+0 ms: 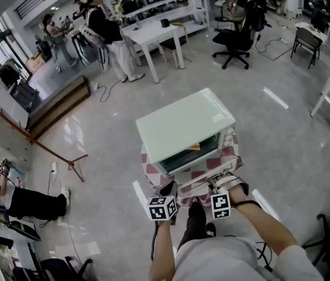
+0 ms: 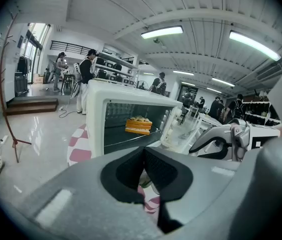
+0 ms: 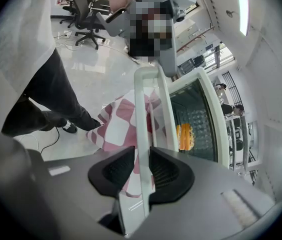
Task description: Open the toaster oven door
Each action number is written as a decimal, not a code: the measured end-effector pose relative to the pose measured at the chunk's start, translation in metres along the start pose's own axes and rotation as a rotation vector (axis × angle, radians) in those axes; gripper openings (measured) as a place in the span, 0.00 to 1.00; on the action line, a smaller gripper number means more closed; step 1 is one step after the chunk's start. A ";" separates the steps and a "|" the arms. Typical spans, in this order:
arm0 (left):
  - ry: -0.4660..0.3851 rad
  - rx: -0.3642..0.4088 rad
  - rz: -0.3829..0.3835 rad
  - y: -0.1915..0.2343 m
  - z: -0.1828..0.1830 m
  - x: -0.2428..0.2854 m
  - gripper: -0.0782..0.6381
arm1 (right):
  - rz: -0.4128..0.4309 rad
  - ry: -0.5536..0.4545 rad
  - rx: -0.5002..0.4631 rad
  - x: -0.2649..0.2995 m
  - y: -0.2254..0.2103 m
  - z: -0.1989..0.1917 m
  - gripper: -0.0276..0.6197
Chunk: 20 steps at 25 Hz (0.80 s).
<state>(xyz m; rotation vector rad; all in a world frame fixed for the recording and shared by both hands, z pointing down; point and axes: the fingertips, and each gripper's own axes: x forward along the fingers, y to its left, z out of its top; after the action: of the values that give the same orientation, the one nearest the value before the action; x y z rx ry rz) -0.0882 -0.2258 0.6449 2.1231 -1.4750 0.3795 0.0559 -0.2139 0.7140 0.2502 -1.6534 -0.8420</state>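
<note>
Easing the pale green metal toaster oven's (image 1: 179,124) white door handle bar (image 3: 141,114) downward works best with it centred between the right gripper's (image 3: 142,159) slightly parted, loose pads. The oven sits on a pink checked cloth (image 1: 230,155). The left gripper (image 2: 143,156) is closed and empty.

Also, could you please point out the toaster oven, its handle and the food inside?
Pale green toaster oven (image 1: 182,123): head view, top panel.
White bar handle (image 3: 141,109): right gripper view, mid-bar.
Orange layered food item (image 2: 138,125): left gripper view, front side.
</note>
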 end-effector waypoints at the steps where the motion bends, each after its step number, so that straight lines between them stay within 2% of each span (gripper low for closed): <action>1: 0.003 -0.001 -0.001 -0.001 -0.002 0.001 0.11 | 0.004 -0.002 0.003 0.001 0.003 0.000 0.19; 11: 0.004 -0.039 0.001 -0.002 -0.020 0.002 0.12 | 0.033 -0.003 0.030 -0.001 0.021 -0.004 0.20; 14: -0.002 -0.041 0.006 -0.002 -0.021 0.002 0.12 | 0.049 -0.012 0.068 -0.009 0.023 -0.006 0.20; 16: -0.006 -0.048 0.006 -0.003 -0.023 0.002 0.12 | 0.092 -0.069 0.179 -0.023 0.025 0.002 0.19; 18: -0.017 -0.058 0.010 -0.001 -0.024 0.002 0.12 | 0.129 -0.169 0.345 -0.039 0.019 0.014 0.18; 20: -0.026 -0.058 0.018 0.000 -0.025 0.002 0.12 | 0.128 -0.242 0.478 -0.050 0.006 0.017 0.17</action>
<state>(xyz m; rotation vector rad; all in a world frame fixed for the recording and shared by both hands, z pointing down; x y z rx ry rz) -0.0857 -0.2130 0.6665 2.0782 -1.5029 0.3127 0.0553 -0.1737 0.6795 0.3782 -2.0650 -0.3797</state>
